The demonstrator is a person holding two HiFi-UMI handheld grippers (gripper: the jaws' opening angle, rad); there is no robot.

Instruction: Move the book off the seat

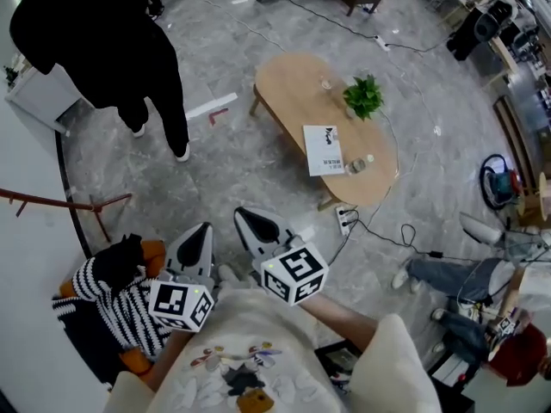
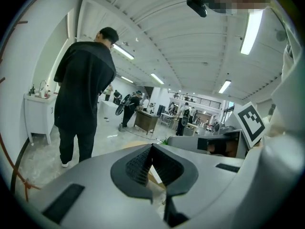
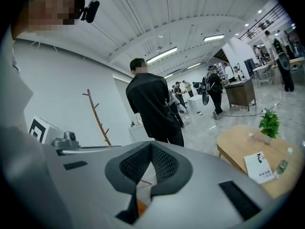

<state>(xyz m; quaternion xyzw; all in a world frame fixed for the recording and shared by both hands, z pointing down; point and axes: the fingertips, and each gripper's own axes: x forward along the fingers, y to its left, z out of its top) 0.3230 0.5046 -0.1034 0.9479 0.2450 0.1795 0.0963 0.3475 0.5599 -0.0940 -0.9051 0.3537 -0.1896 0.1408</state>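
Left gripper (image 1: pixel 204 231) and right gripper (image 1: pixel 246 216) near, jaws pressed together, empty, book (image 1: pixel 324 150) flat on far wooden table (image 1: pixel 284 89).

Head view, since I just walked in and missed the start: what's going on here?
A person holds a gripper in each hand. The left gripper and the right gripper are both shut on nothing, held over the floor. A white book lies flat on the oval wooden coffee table, near a potted plant. Another person in black stands nearby. A striped garment lies on what looks like an orange seat.
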